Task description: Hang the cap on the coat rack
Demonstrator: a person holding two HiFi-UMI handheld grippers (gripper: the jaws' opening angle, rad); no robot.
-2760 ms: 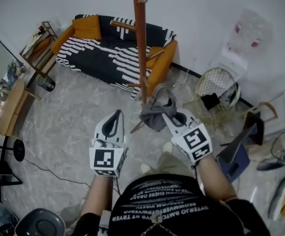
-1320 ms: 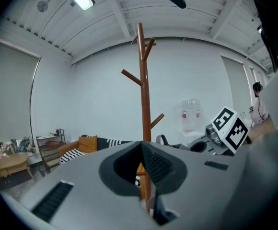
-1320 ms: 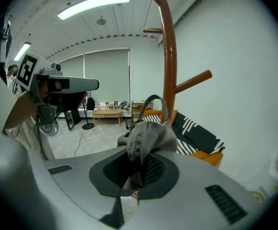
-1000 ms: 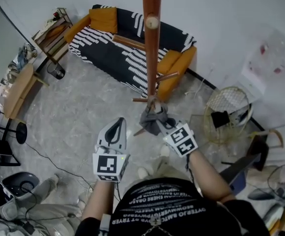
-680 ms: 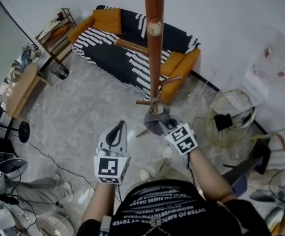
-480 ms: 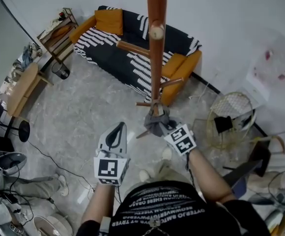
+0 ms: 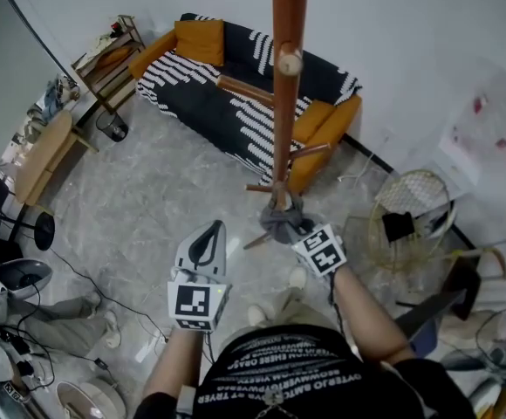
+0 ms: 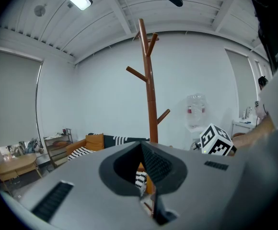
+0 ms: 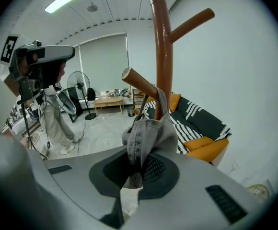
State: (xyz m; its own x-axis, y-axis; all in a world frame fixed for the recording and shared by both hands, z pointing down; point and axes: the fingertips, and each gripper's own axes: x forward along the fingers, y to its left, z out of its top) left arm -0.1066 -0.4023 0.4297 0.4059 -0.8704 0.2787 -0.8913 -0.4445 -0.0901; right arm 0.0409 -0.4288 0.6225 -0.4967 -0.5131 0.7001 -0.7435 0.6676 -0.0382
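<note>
Hanging step looks to be on: the grey cap [image 9: 147,128] is bunched up and pinched by its fabric in the right tongs [image 9: 134,175], which are clenched on it. It sits right against the coat rack [image 9: 164,56] pole, just under a slanted peg [image 9: 138,83]. Can't tell if it's caught on anything yet. I'd lift until the cap's opening clears the peg tip, then lower it over before letting go. Off to the side, the left tongs [image 8: 146,186] are closed with nothing in them, and the sofa [image 7: 235,77] is behind.
</note>
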